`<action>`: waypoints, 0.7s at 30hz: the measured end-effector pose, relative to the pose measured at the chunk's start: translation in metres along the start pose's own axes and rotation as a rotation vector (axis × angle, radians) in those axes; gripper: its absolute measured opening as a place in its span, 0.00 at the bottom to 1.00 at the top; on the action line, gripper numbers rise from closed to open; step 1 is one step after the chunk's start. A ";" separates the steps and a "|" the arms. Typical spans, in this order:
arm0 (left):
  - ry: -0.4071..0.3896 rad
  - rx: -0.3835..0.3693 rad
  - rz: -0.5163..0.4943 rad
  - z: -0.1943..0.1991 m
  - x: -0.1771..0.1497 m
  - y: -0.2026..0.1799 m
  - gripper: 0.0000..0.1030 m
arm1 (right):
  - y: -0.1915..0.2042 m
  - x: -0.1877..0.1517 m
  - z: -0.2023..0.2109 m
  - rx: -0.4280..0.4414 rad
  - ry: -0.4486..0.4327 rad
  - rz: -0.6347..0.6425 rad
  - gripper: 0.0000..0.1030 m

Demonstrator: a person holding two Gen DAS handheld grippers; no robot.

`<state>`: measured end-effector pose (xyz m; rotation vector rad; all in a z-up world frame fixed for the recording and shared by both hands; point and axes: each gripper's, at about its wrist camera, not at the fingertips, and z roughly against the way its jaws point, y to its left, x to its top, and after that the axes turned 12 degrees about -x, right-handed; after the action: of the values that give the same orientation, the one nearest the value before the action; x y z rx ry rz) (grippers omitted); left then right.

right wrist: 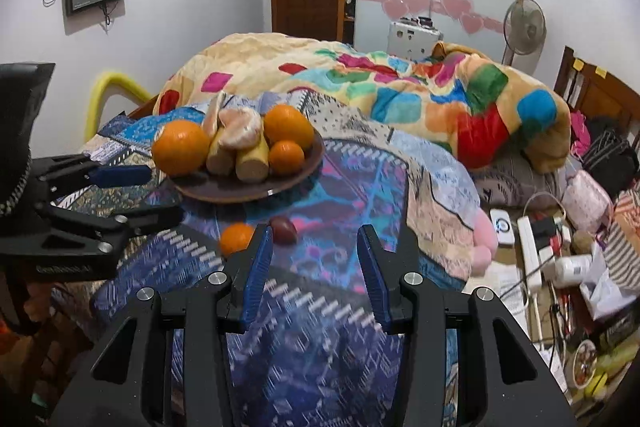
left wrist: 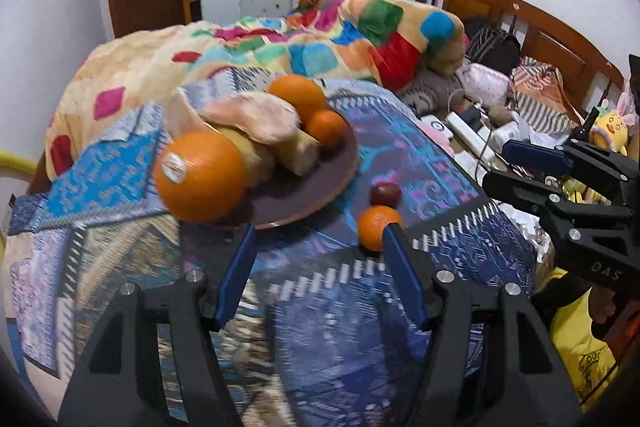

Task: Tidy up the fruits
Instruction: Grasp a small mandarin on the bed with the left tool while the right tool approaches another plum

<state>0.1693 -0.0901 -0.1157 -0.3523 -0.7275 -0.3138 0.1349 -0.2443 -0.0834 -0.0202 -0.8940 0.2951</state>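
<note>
Soft, even indoor light is filling both views, casting only faint shadows under the plate point(left wrist: 328, 187) and beneath the fruit. Motion blur is smearing the patterned bedspread point(right wrist: 320, 347) near the lens, while the far room is staying sharper. Fisheye distortion is bending the walls, and dark vignetting is eating the corners.

Oranges on the plate point(right wrist: 224, 193): three, namely one large point(right wrist: 181, 147), one at the back point(right wrist: 289, 126), one small point(right wrist: 286, 157). Peeled citrus point(right wrist: 240, 129): one. Banana pieces point(right wrist: 252, 161): at least two. Off the plate, on the bed point(right wrist: 340, 187): one small orange point(right wrist: 236, 238), one dark red fruit point(right wrist: 284, 229).
</note>
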 end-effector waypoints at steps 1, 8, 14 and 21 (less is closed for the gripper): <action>0.010 0.001 -0.003 -0.006 -0.001 -0.004 0.63 | -0.002 -0.002 -0.001 0.002 0.006 -0.002 0.39; 0.064 -0.014 -0.012 -0.040 -0.001 -0.018 0.63 | -0.010 -0.016 -0.006 0.012 0.035 -0.016 0.39; 0.079 -0.029 -0.004 -0.052 0.002 -0.019 0.57 | -0.014 -0.020 -0.015 0.016 0.056 -0.017 0.40; 0.082 -0.066 0.027 -0.058 0.002 -0.015 0.32 | -0.011 -0.021 -0.020 0.021 0.064 -0.013 0.40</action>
<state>0.1989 -0.1282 -0.1514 -0.4096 -0.6329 -0.3260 0.1404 -0.2587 -0.1106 -0.0043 -0.8267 0.2903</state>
